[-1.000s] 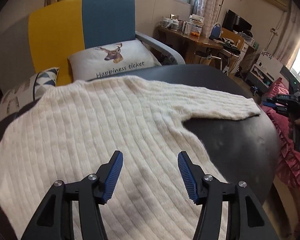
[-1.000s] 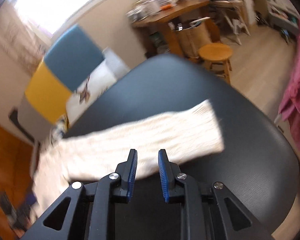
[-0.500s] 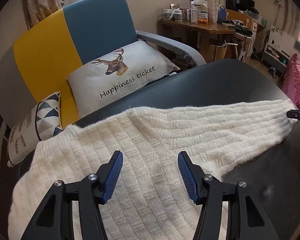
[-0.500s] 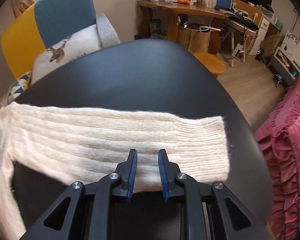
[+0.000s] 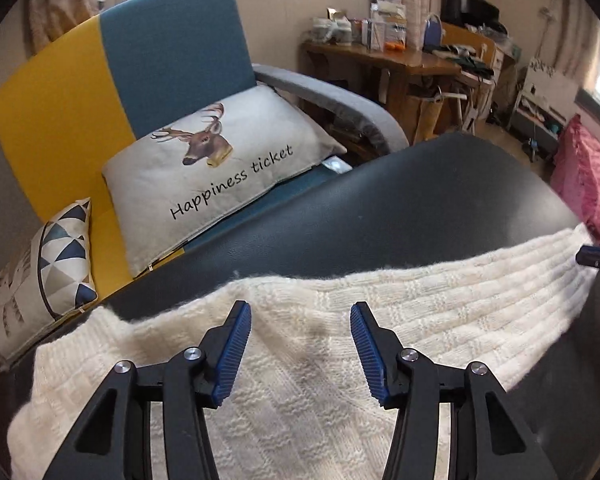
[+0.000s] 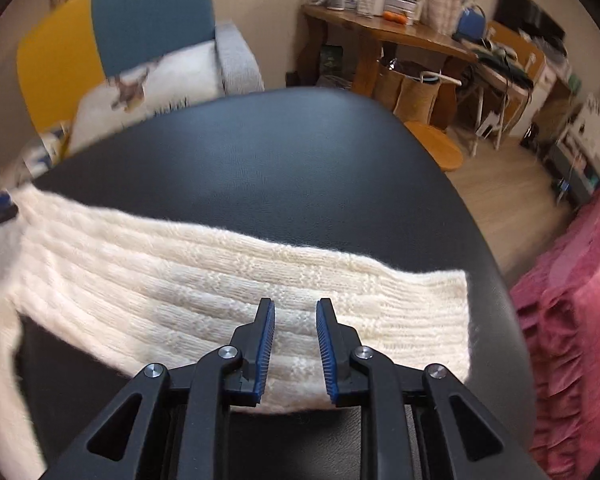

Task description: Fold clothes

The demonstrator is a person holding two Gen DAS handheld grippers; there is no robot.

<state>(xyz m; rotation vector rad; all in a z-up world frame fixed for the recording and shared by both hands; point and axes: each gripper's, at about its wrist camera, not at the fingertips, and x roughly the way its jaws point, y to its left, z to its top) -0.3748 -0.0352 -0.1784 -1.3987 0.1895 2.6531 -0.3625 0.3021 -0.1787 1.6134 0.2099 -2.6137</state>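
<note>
Hovering over the cream sweater (image 5: 300, 360), the left claw (image 5: 300, 344) stands spread, its jaws having just been closing, empty. The right claw (image 6: 295, 344), narrowly parted and empty, sits above the sleeve (image 6: 220, 280), whose long axis crosses both claws on the dark counter (image 6: 260, 152). Since the earlier frame, both have moved toward the sweater's far edge.

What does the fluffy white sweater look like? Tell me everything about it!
The sweater is cream-white, soft-looking knit with ribbed stripes and a fuzzy edge. It lies flat on the black padded table, unfolded. One long sleeve stretches out sideways, ending in a ribbed cuff. The left hand-held gripper sits over the sweater's body, jaws apart; the right hand-held gripper sits over the sleeve near the cuff, jaws slightly apart. Neither pinches the knit.
</note>
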